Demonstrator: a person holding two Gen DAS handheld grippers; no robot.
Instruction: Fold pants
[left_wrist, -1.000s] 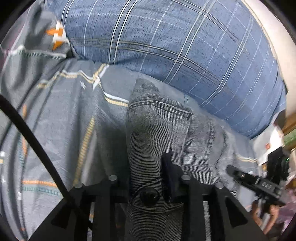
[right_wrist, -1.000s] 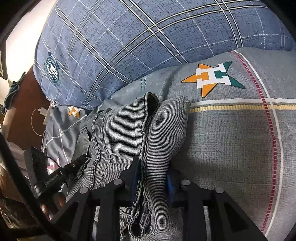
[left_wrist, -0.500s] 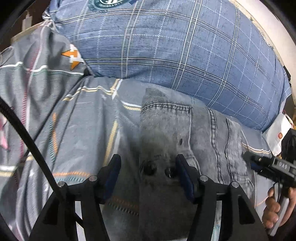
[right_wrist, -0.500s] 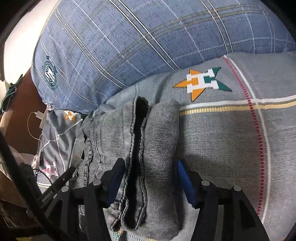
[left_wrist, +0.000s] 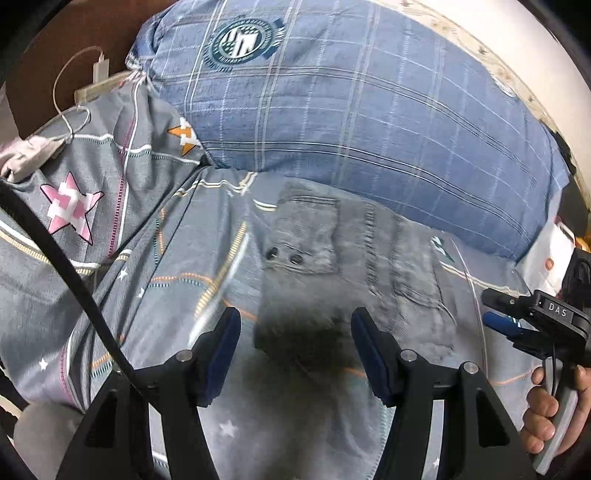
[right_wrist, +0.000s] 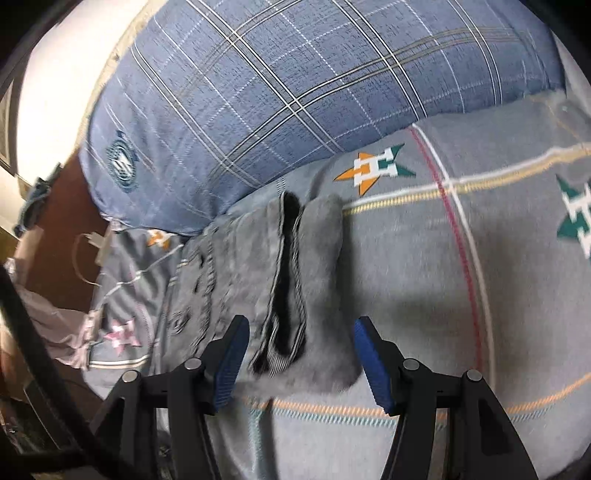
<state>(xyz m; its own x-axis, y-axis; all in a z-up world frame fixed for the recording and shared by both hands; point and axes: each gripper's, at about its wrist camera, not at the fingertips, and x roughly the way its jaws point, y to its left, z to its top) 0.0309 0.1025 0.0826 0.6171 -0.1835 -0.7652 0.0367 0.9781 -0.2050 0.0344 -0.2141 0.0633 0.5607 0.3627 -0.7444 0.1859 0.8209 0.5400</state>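
Both let go; left gripper (left_wrist: 295, 347) and right gripper (right_wrist: 301, 354) had just opened, jaws spread, nothing pinched; folded pants (left_wrist: 343, 266) lay ahead of the fingertips on the bedspread (left_wrist: 166, 295), against the pillow (left_wrist: 369, 110); fold looked finished, so release made sense.

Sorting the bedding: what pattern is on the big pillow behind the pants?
Blue plaid with white and dark lines, plus a round crest; the pillow shows best in the left wrist view.
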